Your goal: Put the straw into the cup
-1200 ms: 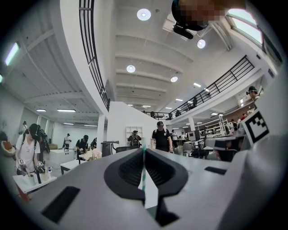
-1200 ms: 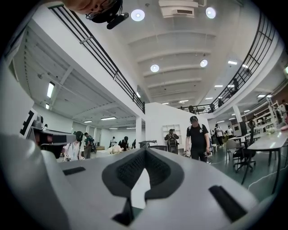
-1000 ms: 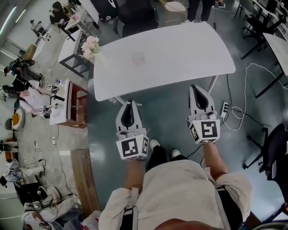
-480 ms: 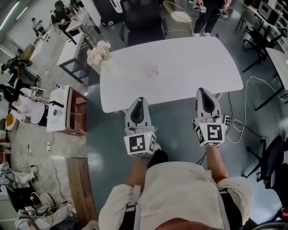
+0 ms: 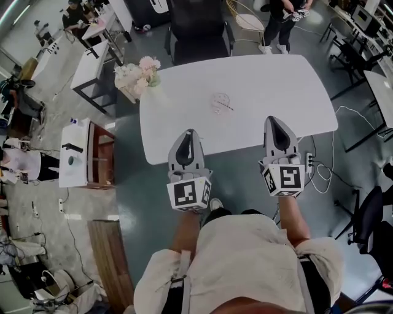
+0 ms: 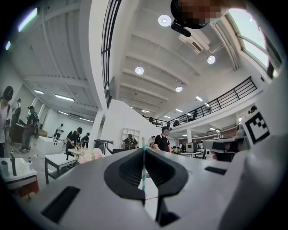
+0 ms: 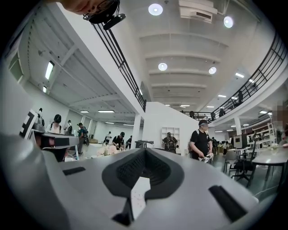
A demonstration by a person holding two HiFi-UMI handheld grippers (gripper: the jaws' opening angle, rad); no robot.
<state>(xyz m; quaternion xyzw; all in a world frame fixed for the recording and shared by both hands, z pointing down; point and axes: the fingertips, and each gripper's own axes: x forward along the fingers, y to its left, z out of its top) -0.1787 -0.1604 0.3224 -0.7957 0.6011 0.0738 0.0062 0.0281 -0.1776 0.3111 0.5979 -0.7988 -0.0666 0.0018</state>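
Holding a pair of tongs in each hand, a person stands at the near edge of a white bench (image 5: 288,92), seen from above. The left tongs (image 5: 186,134) are closed to a hairline slit, with nothing gripped between them. The right tongs (image 5: 274,120) are closed at the tips too and are also empty. Both pairs point forward, with their tips just over the bench's near edge. They are level with each other and well apart.

Further in, near the middle of the bench, stands a clear cup (image 5: 220,100). The straw (image 5: 225,108) lies flat on the bench at the cup's near side, outside the cup. Whether it touches the cup cannot be told. Both are well ahead of the tongs, and sit between them from side to side.

A bunch of pale pink flowers (image 5: 138,72) sits by the bench's far left corner. A black chair (image 5: 198,24) stands at the far side, and beyond it to the right another person (image 5: 281,15) stands on the grey-green floor (image 5: 132,165).
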